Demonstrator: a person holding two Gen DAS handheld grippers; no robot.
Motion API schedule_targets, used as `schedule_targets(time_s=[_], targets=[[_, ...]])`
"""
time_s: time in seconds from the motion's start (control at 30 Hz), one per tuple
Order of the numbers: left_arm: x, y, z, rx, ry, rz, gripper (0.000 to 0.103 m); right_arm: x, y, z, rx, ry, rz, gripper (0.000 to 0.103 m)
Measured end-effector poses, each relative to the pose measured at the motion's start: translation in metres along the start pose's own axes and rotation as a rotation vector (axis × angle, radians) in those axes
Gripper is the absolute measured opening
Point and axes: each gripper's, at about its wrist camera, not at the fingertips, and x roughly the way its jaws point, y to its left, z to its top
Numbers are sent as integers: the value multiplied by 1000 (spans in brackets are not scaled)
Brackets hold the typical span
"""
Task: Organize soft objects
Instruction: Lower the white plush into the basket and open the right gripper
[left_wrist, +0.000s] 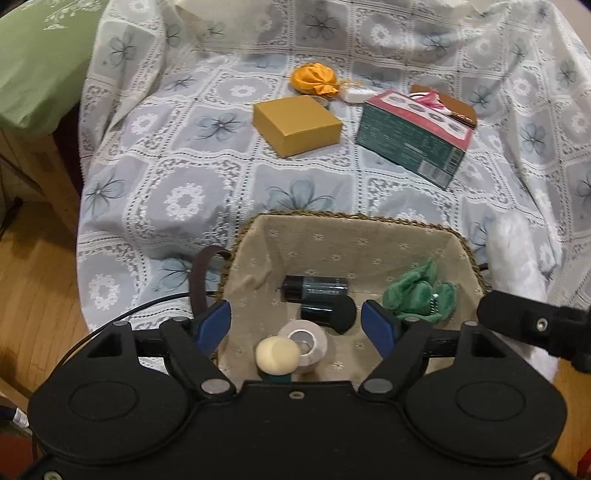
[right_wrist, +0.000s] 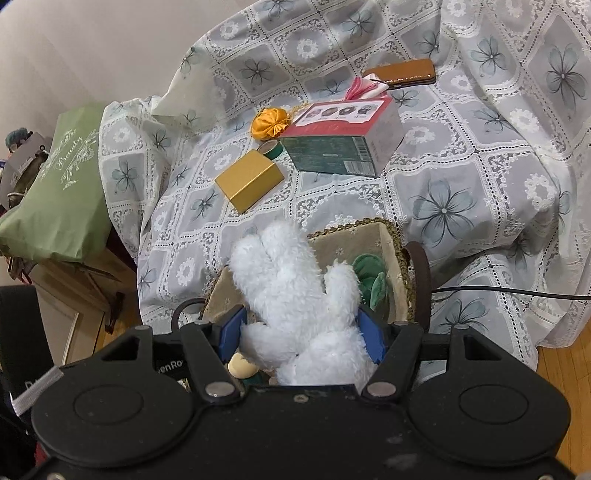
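The right tool (right_wrist: 301, 341) is pinching a white plush toy (right_wrist: 295, 291) over the near edge of the lined basket (left_wrist: 354, 236), presumably to drop it in. The left tool (left_wrist: 297, 326) is hanging spread and empty above the basket, where a green soft toy (left_wrist: 419, 293) is lying. Farther off, an orange fabric pouch (left_wrist: 314, 82) is waiting on the lace-covered bed (left_wrist: 177, 177).

Gold box (left_wrist: 297, 125) sat far on the lace cloth (left_wrist: 177, 177), teal-and-red carton (left_wrist: 413, 142) right of it, brown case (left_wrist: 448, 105) behind, green bag (left_wrist: 33, 62) far left.
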Motion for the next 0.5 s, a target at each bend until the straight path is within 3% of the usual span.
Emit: schedule_targets(time_s=[0.17,0.5], targets=[[0,6,0,-29,-2,13,73,1,6,-2,-17,1,10,71],[-1,3,0,-17,-1,17,73,-3,4,-1,-14,-14,5,71]])
